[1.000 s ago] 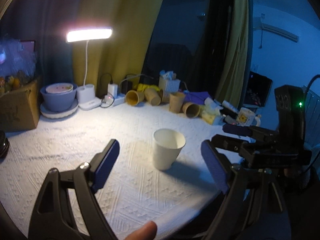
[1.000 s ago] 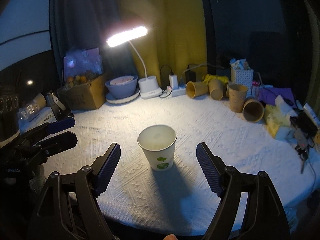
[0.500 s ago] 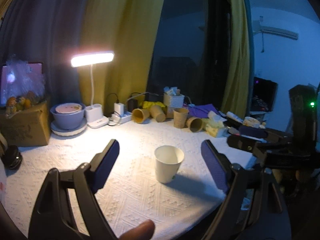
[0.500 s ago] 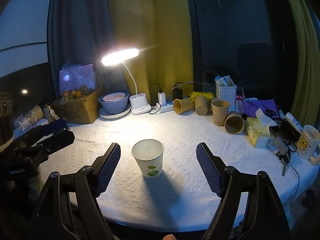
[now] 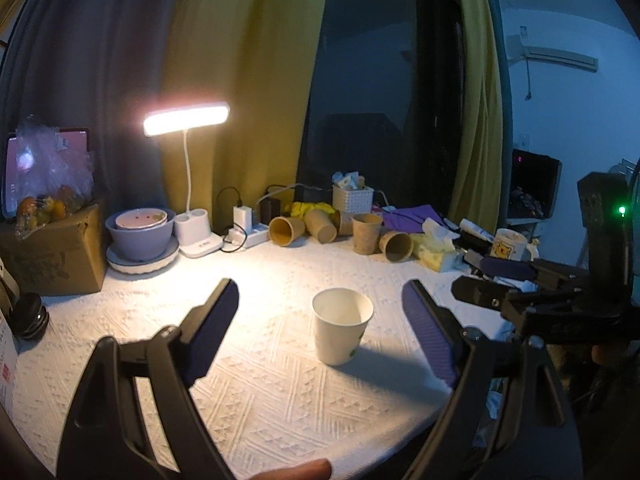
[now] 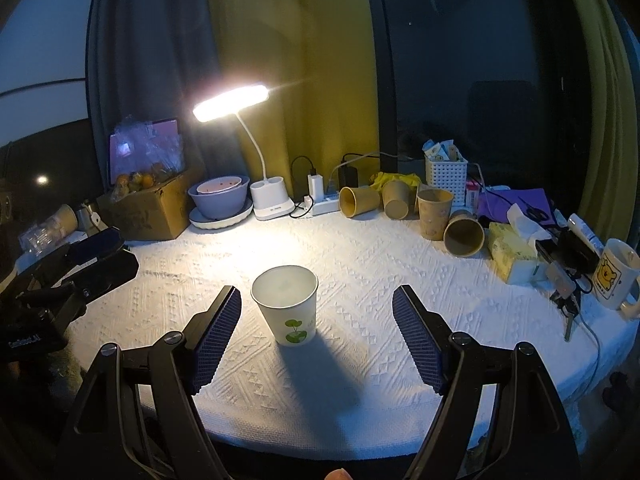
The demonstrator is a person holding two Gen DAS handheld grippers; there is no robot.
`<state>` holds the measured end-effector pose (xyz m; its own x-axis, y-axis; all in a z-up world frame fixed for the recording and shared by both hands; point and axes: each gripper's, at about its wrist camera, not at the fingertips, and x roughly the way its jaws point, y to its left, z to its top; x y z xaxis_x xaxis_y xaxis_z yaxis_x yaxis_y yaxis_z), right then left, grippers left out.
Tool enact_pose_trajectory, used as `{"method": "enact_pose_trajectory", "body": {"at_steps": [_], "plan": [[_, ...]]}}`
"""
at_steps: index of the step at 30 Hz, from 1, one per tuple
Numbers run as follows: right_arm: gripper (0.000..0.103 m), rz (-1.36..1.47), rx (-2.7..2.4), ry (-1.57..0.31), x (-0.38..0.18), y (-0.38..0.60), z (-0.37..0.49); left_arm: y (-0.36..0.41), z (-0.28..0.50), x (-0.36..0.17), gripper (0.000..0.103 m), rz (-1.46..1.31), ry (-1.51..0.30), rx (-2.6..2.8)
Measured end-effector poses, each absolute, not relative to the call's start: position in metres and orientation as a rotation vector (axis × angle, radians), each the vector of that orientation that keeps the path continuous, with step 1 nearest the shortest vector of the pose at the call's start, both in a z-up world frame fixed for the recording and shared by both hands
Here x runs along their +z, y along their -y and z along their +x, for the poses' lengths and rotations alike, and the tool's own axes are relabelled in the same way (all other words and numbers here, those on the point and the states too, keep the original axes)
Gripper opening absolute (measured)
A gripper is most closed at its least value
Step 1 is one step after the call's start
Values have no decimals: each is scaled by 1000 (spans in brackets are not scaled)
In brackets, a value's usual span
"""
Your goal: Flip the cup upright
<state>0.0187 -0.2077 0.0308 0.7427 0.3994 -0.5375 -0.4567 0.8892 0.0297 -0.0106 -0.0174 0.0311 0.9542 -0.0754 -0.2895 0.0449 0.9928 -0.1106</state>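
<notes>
A white paper cup (image 5: 341, 330) with a green leaf print stands upright, mouth up, on the white textured tablecloth (image 5: 260, 380); it also shows in the right wrist view (image 6: 287, 304). My left gripper (image 5: 320, 338) is open and empty, held back from the cup near the table's front. My right gripper (image 6: 317, 336) is open and empty, its fingers apart on either side of the cup's line and nearer me than the cup. The right gripper also shows at the right edge of the left wrist view (image 5: 520, 280), and the left gripper at the left edge of the right wrist view (image 6: 80, 264).
A lit desk lamp (image 6: 230, 102) stands at the back with a bowl on a plate (image 6: 220, 200), a cardboard box (image 6: 148, 212) and a power strip (image 6: 324, 204). Several brown paper cups (image 6: 434, 212), a white basket (image 6: 446, 172), tissues (image 6: 516, 252) and a mug (image 6: 616, 274) crowd the back right.
Both grippers have drawn back and risen away from the cup, which now looks smaller and farther. The cup has stayed upright in place.
</notes>
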Motion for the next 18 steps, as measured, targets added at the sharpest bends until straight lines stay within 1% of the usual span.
{"method": "enact_pose_trajectory", "body": {"at_steps": [18], "plan": [[81, -106, 471, -567, 29, 205, 19, 16, -13, 30, 85, -121, -294, -66]]}}
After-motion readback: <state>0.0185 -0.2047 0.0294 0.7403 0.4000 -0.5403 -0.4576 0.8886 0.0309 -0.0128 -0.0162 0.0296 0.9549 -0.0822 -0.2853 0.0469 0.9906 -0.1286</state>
